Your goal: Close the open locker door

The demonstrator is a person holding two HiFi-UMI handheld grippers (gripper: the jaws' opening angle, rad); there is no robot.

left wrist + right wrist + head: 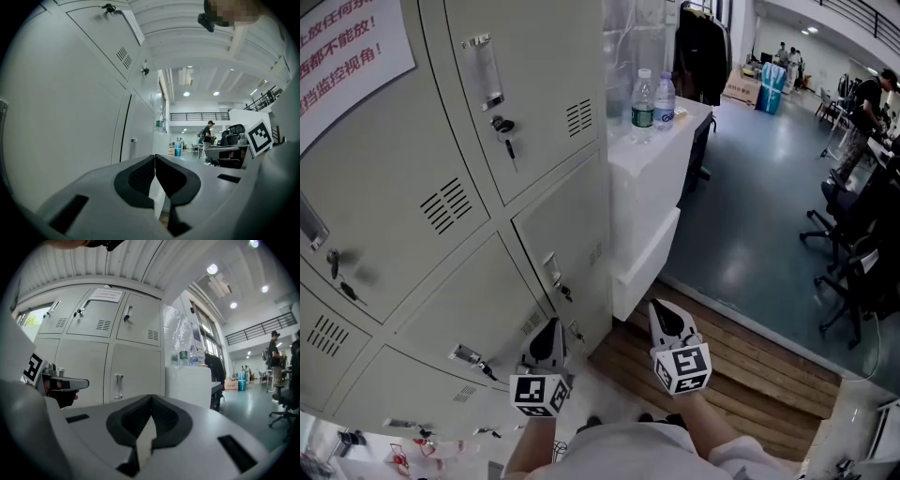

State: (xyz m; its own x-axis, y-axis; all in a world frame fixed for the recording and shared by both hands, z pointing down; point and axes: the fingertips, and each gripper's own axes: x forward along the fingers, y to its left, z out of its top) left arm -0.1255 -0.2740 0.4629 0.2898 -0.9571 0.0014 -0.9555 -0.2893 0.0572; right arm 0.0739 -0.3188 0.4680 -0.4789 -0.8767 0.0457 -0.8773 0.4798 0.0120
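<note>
- Looking across the bank of grey lockers (441, 187), no door stands plainly ajar. Every front lies flush with its neighbours, including the lower locker door (572, 234) at the bank's right end, nearest the tools.
- Judged from how the doors lie, the closing looks done or all but done. Whether the latch has caught cannot be told.
- The left gripper (555, 324) hangs low, just beside the locker fronts. Its own view shows the jaws together with nothing between them.
- The right gripper (661, 307) hovers over the wooden floor (741, 361), apart from the lockers. Its jaws are also together and empty.
- If the door needs seating, the next move calls for a flat, steady press with closed tips on its free edge near the handle (551, 272). If it is seated, both tools can simply draw back.
- Further out, a white counter (652, 178) abuts the bank and carries two water bottles (643, 98). Beyond it is a hall with office chairs and people.
</note>
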